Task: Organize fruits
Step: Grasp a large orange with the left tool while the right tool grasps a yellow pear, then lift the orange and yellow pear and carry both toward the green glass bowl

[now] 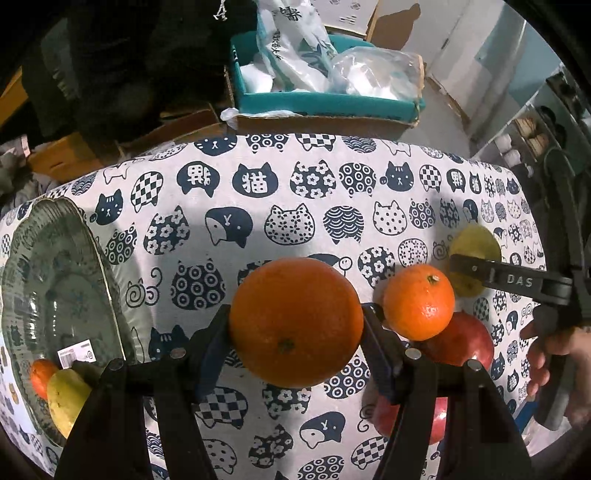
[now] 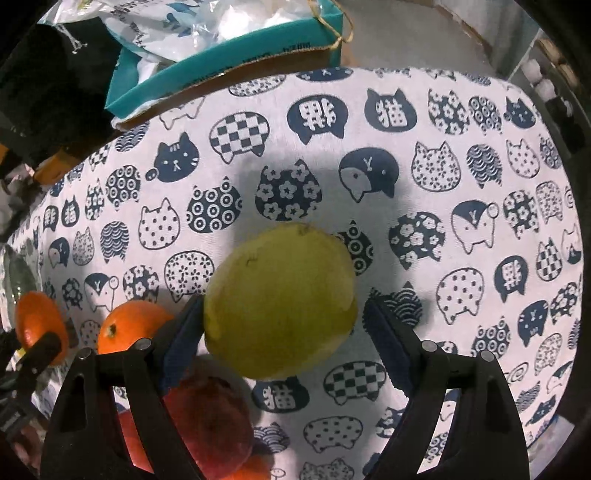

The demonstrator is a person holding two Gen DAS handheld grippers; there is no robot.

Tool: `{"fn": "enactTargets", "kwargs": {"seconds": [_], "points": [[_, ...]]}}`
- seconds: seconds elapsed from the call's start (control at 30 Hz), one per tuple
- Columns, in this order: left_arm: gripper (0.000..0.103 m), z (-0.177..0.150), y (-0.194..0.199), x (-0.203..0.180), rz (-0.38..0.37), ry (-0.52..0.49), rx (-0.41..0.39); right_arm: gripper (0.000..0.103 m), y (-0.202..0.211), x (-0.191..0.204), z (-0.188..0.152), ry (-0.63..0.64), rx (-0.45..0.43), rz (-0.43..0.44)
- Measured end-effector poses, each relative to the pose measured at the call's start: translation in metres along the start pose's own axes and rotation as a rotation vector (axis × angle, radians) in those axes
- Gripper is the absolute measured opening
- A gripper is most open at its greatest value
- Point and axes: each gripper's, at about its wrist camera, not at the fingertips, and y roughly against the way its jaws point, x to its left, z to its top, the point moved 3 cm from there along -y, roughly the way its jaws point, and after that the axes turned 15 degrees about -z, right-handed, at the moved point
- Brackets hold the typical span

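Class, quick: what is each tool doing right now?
Left tool: shut on the big orange.
Right tool: open around the pear, right pad clear of it.

The work surface is a table covered by a white cloth (image 1: 295, 192) printed with navy cat heads. Behind its far edge stands a teal box (image 1: 325, 99) holding white plastic bags (image 1: 295, 44), set on brown cartons (image 1: 74, 155). At right – pale walls (image 1: 436, 33) and a shelf rack (image 1: 524, 140); hard light casts sharp shadows across the cloth.
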Motion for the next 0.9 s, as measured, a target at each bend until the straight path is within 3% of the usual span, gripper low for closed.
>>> {"fn": "enactTargets", "kwargs": {"seconds": [0.2, 0.37, 0.67, 0.9], "points": [[0.068, -0.001, 0.003, -0.001, -0.008, -0.005, 0.0, 0.086, -0.011, 0.003, 0.005, -0.011, 0.011, 0.02], [0.068, -0.002, 0.008, 0.002, -0.009, -0.004, -0.005, 0.077, -0.009, 0.008, 0.007, 0.015, -0.017, 0.01], [0.068, -0.006, 0.023, 0.005, -0.003, -0.002, -0.028, 0.077, -0.003, 0.01, -0.008, 0.035, -0.066, -0.031], [0.068, -0.007, 0.043, 0.003, -0.005, -0.003, -0.07, 0.077, 0.028, 0.002, -0.019, 0.035, -0.167, -0.065]]}}
